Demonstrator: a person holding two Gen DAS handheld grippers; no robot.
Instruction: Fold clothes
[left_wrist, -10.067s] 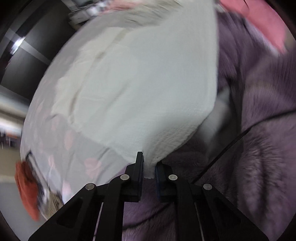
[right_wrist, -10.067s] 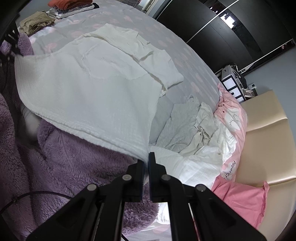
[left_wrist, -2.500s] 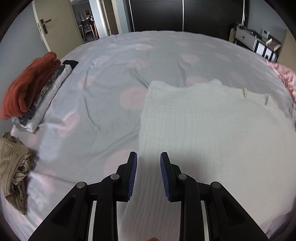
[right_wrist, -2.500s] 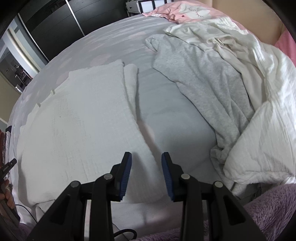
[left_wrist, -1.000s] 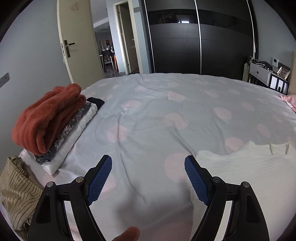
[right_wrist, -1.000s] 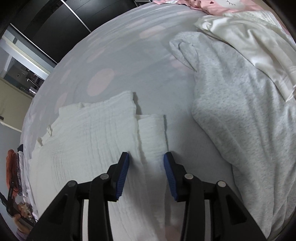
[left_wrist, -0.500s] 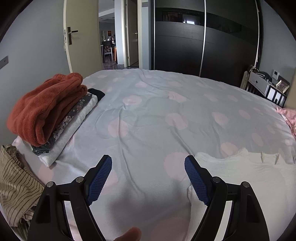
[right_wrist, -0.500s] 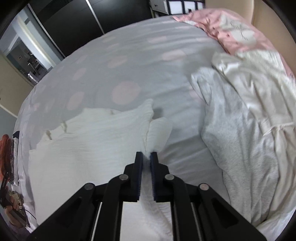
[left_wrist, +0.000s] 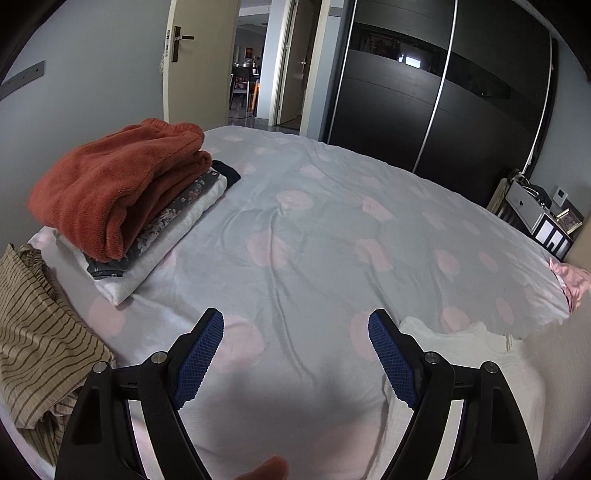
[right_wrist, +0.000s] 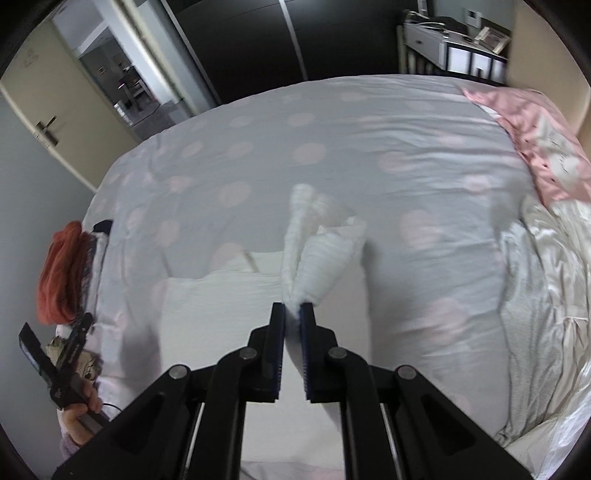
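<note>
A bed in grey, pink-dotted cover fills both views. At left lies a folded stack topped by a rust fleece, a striped garment lower left, a white textured garment centre, grey and cream clothes heaped right.

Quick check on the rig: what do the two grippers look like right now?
Both match: the left gripper and right gripper are black linkage frames with silver pivot pins, and their fingers carry blue, finely textured pads. In the right view a thin dark cable trails by the hand holding the left one.
</note>
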